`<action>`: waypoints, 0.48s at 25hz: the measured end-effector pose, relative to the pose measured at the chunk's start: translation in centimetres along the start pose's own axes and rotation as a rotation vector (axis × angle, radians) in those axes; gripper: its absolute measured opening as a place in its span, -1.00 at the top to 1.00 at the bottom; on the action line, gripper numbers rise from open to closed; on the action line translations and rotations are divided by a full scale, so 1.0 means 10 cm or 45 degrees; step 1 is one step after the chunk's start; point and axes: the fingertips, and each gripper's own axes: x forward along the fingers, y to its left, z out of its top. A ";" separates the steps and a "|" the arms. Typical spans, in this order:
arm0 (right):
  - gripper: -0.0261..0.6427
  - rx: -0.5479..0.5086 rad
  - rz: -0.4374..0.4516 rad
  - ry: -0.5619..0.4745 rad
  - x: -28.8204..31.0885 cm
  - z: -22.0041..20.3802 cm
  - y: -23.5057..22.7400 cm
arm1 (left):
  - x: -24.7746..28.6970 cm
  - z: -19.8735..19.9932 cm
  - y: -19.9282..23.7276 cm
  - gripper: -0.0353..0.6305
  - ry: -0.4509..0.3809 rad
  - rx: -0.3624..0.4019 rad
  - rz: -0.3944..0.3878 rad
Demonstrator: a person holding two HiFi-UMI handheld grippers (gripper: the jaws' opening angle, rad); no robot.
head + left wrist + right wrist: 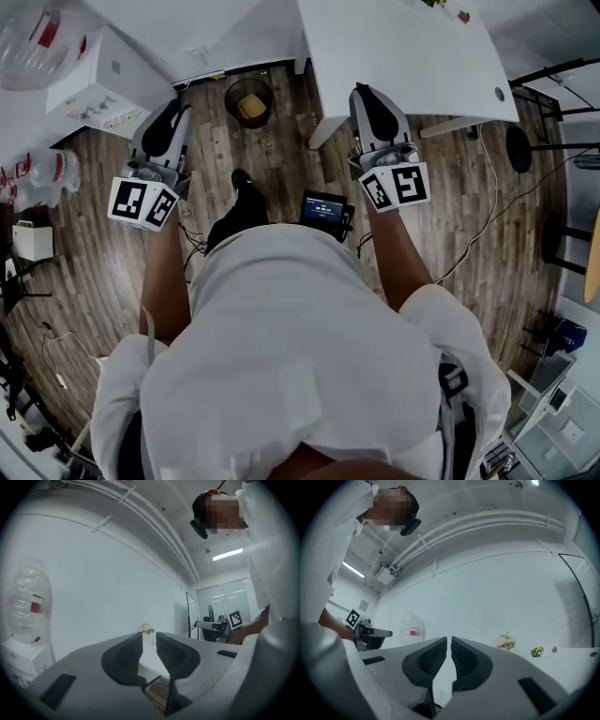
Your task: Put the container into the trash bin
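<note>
While the yellowish container [251,109] lies inside the trash bin [228,97], just beside a leg of the white table [403,47], both grippers hang short of it: the left gripper [149,639] slightly parted and empty, the right gripper [449,644] pressed together, empty. A water dispenser [94,80] stands far left.
</note>
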 end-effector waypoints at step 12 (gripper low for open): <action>0.77 0.100 0.044 0.043 -0.73 -0.22 0.65 | -0.91 -0.33 -0.78 0.61 0.054 -0.033 0.094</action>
